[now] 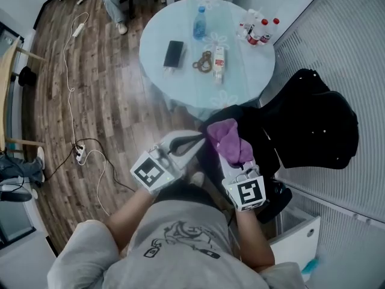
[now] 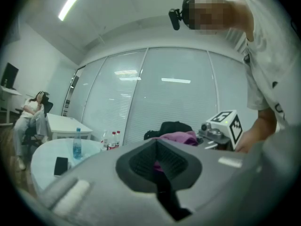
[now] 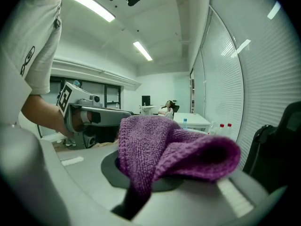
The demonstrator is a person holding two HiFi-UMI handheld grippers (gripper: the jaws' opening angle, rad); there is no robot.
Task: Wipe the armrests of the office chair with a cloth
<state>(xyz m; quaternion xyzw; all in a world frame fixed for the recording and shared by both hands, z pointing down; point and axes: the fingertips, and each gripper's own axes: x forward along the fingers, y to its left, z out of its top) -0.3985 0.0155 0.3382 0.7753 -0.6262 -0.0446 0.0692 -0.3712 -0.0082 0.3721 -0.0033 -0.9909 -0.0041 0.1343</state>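
The round table fills the top of the head view, and below it, right under the person, stands the dark office chair; a black garment lies at its right, seemingly draped over the chair's back, though I cannot tell exactly where chair ends and garment begins. The armrests do not stand out clearly from this dark mass in any view.

The purple cloth is above the chair's middle, bunched and flopped over the front of the right gripper; in the right gripper view its jaws are clamped on a fold of the cloth, and the rest of it mounds up over them, touching nothing else that shows. The left gripper is just beside the cloth at its left; in the left gripper view its jaws are together with nothing between them, and the cloth shows only beyond them.

On the table, well apart from the work, stand a water bottle and a phone.

As I judge it, the cloth is picked up and ready; no wiping contact shows, so both armrests appear left to do; the next need is to find an armrest and lay the cloth flat on it.
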